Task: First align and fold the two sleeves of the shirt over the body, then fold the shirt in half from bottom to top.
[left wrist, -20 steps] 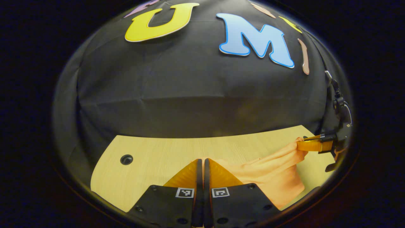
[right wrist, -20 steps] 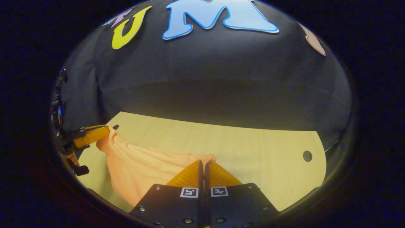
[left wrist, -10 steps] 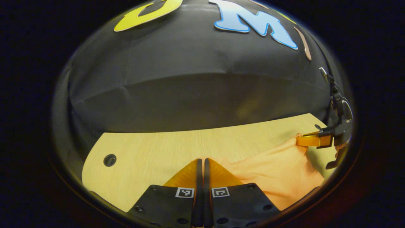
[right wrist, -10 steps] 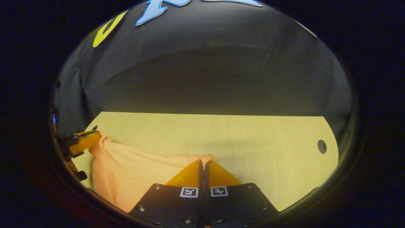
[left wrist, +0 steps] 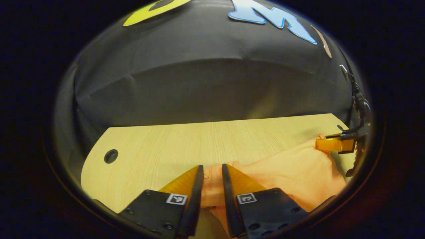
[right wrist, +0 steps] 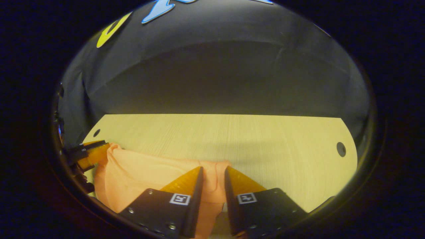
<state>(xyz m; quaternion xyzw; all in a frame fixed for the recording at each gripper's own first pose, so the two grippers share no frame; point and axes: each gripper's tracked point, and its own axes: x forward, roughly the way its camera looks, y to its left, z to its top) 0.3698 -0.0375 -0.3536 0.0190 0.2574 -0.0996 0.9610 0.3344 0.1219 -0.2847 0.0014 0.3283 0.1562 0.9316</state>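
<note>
An orange shirt (left wrist: 292, 172) lies bunched on the wooden table (left wrist: 159, 149). In the left gripper view, my left gripper (left wrist: 212, 166) is open, with a corner of the shirt lying loose between its parted fingers. My right gripper (left wrist: 320, 143) shows far right at the shirt's other end. In the right gripper view, my right gripper (right wrist: 213, 168) is open too, a fold of the shirt (right wrist: 142, 172) resting between its fingers. The left gripper (right wrist: 101, 149) sits at the shirt's far left edge.
The light wood table (right wrist: 265, 142) has a round cable hole (left wrist: 110, 156) near one end and another hole (right wrist: 341, 149) near the other. The booth's black cloth wall rises right behind the table's far edge.
Both grippers came down toward the table with the shirt, then opened; a second ago each was shut on a shirt corner. The cloth now sags onto the tabletop.
</note>
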